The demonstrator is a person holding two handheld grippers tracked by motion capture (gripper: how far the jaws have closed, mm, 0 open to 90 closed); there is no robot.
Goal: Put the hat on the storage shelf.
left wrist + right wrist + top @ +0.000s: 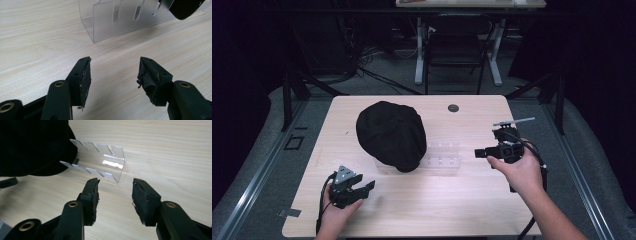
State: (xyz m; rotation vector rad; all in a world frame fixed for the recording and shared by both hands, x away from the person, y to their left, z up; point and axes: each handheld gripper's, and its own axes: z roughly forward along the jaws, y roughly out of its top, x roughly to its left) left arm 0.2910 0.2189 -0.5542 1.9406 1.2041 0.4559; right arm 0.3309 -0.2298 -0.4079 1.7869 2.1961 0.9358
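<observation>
One soft black cap (391,135), slotted acrylic rack (443,155)

Right gripper (115,188) rises from 6 o'clock, its two black jaws spread apart with bare wood between them, nothing gripped. Pads (93,195) look worn, edges ragged. Light wooden table (170,152) runs across the frame. Clear acrylic slotted rack (105,162) lies at about 12 o'clock from the jaw tips, near them but apart, its slotted walls running toward 10 o'clock. Black cloth hat (32,145) sits at 10 to 11 o'clock, overlapping the rack's far end. Small dark object (7,182) at 9 o'clock, unclear.
</observation>
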